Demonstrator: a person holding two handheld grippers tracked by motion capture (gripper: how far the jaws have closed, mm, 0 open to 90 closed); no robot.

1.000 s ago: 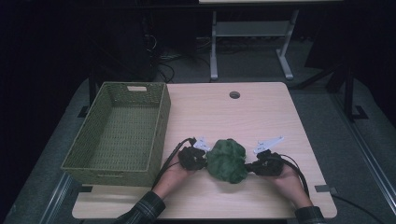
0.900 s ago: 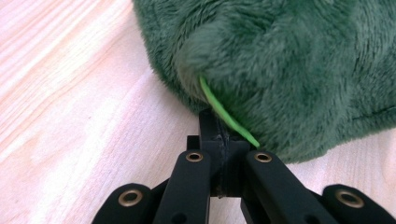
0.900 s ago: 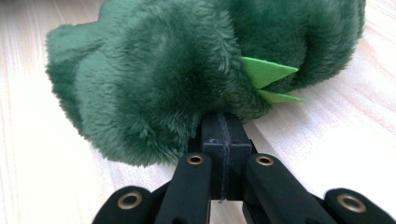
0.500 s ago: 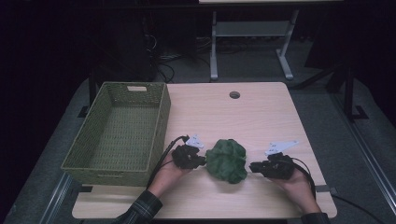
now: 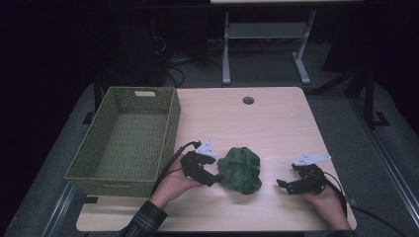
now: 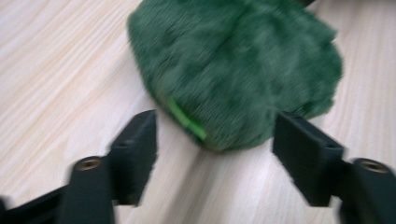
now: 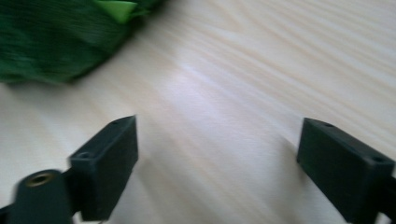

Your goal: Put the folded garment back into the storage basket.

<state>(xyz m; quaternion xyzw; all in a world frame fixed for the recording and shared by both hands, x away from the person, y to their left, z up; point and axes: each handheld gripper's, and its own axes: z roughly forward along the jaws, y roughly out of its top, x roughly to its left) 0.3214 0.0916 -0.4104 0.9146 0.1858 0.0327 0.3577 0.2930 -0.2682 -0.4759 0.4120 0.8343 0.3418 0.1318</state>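
Note:
A dark green fuzzy bundle of cloth (image 5: 240, 169) lies on the wooden table (image 5: 257, 123), near its front edge. My left gripper (image 5: 214, 180) sits against the bundle's left side; its jaws have just been opening and stand wide. In the left gripper view the cloth (image 6: 233, 70) lies just ahead of the left gripper (image 6: 215, 140), untouched by the pads. My right gripper (image 5: 280, 184) is a short way to the right of the bundle; its jaws have just opened too. In the right gripper view the right gripper (image 7: 217, 158) has bare table between its pads, with the cloth (image 7: 56, 37) at upper left.
An olive woven basket (image 5: 129, 140) with nothing in it stands at the table's left. A round cable hole (image 5: 248, 100) is near the far edge. A metal frame (image 5: 267, 44) stands on the floor behind the table.
Both grippers let go of the green cloth and opened. The right gripper pulled away to the right; the left one lifted slightly beside the bundle. The cloth stays on the table.

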